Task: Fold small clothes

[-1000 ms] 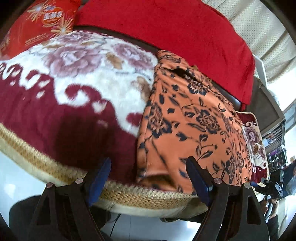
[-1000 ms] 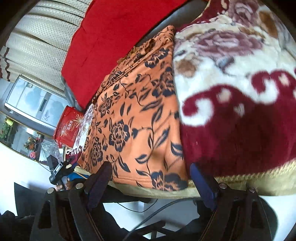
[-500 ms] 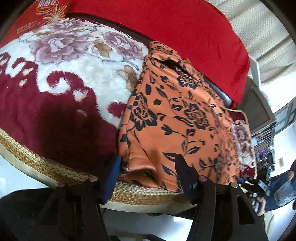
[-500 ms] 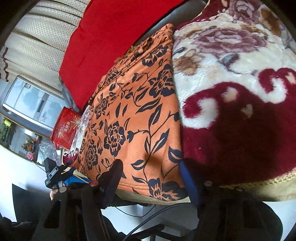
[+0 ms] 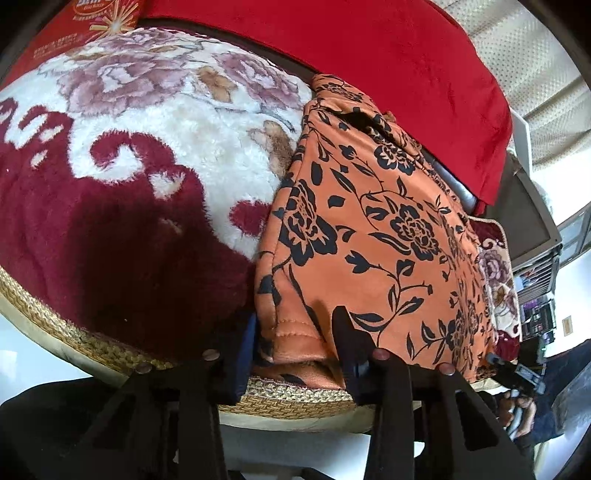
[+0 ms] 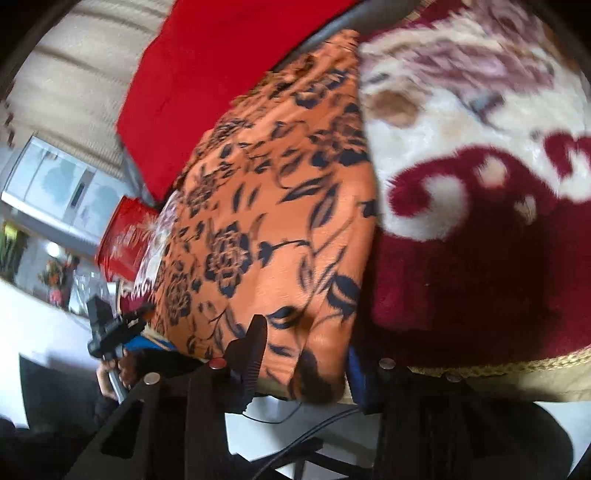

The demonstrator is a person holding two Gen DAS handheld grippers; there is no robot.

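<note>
Lying flat on a plush red-and-white floral blanket [image 5: 155, 155], the orange garment with a black flower print [image 5: 388, 229] runs lengthwise from the near edge of the seat toward a red cushion [image 5: 369, 55] at the far side. Left wrist view: left gripper [image 5: 295, 332] sits at the garment's near left corner; its jaws have just been closing, and the stitched hem is bunched between them, left blue pad against the cloth's side edge, right finger [image 5: 345, 332] pressing into the cloth from the other side. The grip reads as clenched on the hem. A woven tan border [image 5: 74, 332] of the blanket shows under the corner. Right wrist view: frame is motion-blurred. Right gripper [image 6: 306, 354] is at the garment's near right corner [image 6: 317, 369]; its jaws have likewise just been closing, with the corner gathered between the ribbed black finger [image 6: 251, 350] and the blue-padded one, the cloth puckered there. Pads appear to pinch the cloth, though blur hides the exact contact. Both near corners are thus taken, one per gripper. Garment's middle and far end lie on the blanket, undisturbed. A red printed box [image 5: 85, 26] stands at the far left behind the blanket. In the right wrist view, the left-hand tool and a hand [image 6: 114, 369] holding it show at the left edge.
</note>
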